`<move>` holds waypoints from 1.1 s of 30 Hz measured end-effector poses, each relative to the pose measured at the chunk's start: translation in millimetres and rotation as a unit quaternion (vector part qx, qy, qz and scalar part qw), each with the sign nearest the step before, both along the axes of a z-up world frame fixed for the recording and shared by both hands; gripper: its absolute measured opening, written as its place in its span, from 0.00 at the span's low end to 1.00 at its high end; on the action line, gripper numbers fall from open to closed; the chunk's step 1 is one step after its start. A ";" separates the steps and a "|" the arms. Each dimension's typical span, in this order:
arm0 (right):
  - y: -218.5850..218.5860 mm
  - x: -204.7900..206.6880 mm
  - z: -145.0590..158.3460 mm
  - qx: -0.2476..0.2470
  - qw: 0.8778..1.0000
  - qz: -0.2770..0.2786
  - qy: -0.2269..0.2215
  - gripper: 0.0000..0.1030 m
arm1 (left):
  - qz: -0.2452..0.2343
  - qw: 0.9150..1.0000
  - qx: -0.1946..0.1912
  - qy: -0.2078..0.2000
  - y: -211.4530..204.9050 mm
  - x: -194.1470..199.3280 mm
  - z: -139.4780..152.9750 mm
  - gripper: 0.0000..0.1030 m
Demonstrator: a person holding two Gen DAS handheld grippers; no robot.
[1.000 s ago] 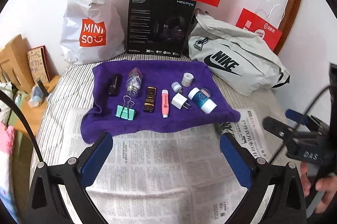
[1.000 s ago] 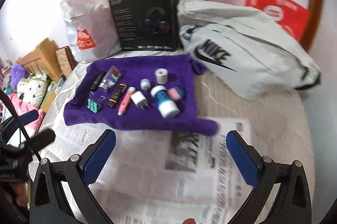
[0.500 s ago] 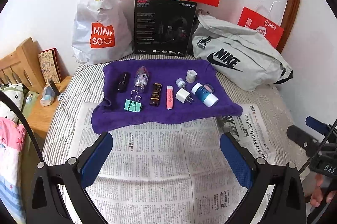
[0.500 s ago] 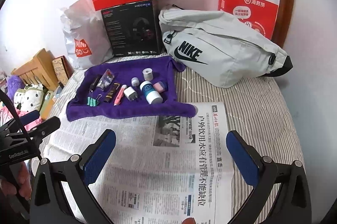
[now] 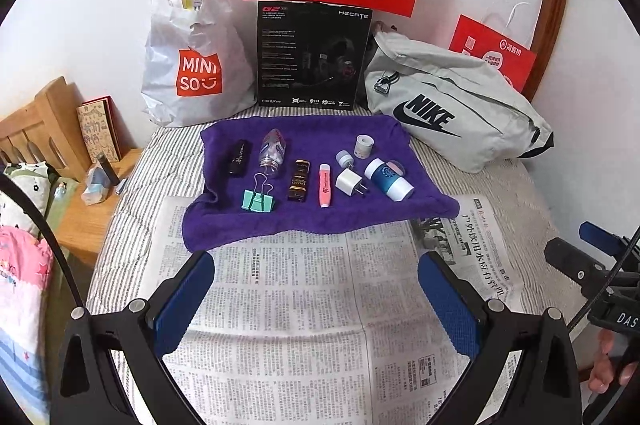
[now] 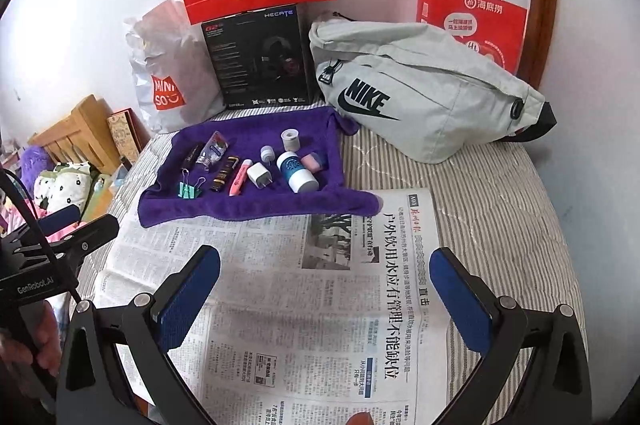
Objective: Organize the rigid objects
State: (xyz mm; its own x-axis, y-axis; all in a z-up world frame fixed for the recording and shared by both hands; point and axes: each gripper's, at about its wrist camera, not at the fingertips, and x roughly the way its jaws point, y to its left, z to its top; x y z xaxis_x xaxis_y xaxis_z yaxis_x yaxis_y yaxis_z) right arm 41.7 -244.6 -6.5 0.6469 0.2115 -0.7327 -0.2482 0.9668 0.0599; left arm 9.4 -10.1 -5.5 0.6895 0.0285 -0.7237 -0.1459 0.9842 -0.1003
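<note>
Bedtop newspaper (image 5: 304, 289) lies near a purple towel (image 5: 312, 213); both grippers (image 5: 314, 289) (image 6: 326, 289) hang apart, empty, and should approach one small item squarely

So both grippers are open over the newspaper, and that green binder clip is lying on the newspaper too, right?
Not quite. Both the left gripper and the right gripper are open over the newspaper, but the green binder clip lies on the purple towel, as the left wrist view shows.
</note>
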 end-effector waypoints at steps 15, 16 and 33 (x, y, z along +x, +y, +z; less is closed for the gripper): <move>-1.3 1.1 -0.3 -0.002 1.000 -0.008 0.002 1.00 | -0.002 1.000 0.009 0.000 2.1 -5.6 2.4 1.00; -1.2 1.3 -0.5 -0.003 1.000 -0.007 0.003 1.00 | -0.002 1.000 0.010 0.001 2.9 -6.0 2.5 1.00; 4.2 -5.4 1.6 -0.012 1.000 0.002 -0.003 1.00 | -0.006 1.000 0.015 0.002 4.4 -8.6 1.6 1.00</move>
